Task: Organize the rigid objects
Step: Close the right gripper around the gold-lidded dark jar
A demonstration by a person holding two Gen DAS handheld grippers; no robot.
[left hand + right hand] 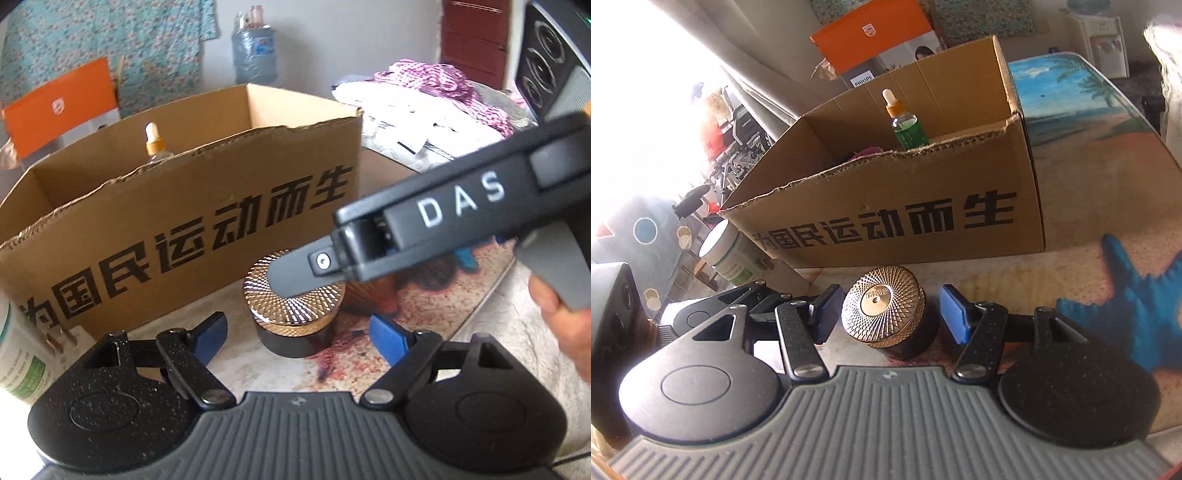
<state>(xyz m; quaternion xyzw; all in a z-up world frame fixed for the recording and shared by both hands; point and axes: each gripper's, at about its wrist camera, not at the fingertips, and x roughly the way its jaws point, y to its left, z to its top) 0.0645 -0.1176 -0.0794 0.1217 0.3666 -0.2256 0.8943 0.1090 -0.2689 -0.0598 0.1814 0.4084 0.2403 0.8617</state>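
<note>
1. The gold-lidded jar (pixel 890 314) sits on the bench before the cardboard box (pixel 923 206).
2. Right gripper (pixel 888 314) straddles it, spread wide; left gripper (pixel 297 336) also gapes, empty.
3. Both crowd one jar; they might collide and tip it.

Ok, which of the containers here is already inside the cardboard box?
The dropper bottle, upright inside the cardboard box. The gold-lidded jar and the white canister both stand outside it on the table.
</note>
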